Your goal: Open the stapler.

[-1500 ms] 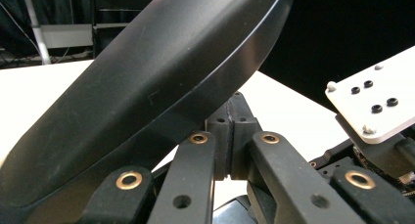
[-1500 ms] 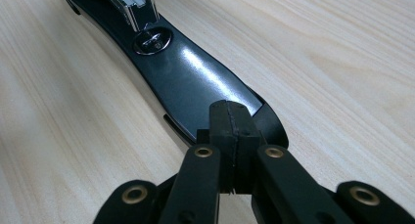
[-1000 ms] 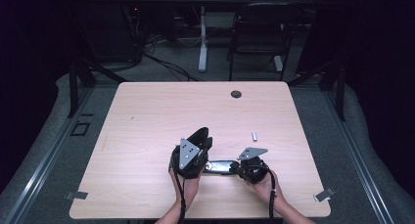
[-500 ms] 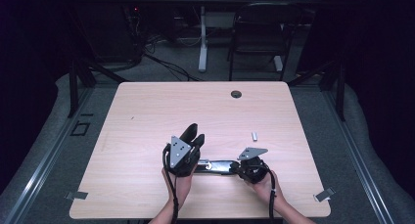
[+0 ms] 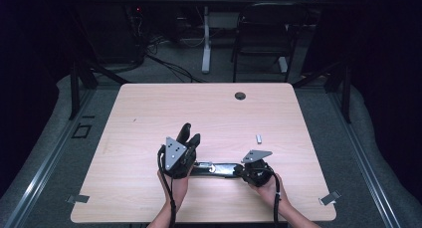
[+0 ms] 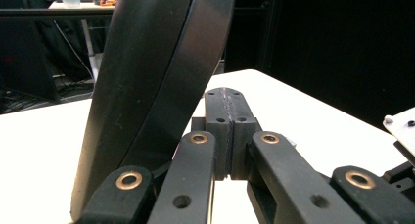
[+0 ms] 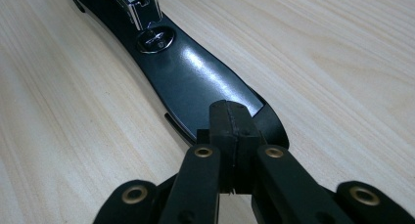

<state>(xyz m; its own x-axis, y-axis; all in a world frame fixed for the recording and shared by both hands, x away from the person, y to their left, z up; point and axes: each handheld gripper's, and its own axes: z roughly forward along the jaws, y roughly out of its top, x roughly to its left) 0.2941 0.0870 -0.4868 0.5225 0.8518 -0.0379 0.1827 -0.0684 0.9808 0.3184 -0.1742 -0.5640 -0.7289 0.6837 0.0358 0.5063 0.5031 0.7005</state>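
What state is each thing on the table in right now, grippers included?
Stapler: open, base flat on the table.
Stapler cover: swung up, standing close beside the left jaws.
Left gripper: shut, nothing between its jaws.
Right gripper: shut, empty, tips at the end of the stapler base; contact unclear.
Small silver piece: lying loose, apart from the stapler.
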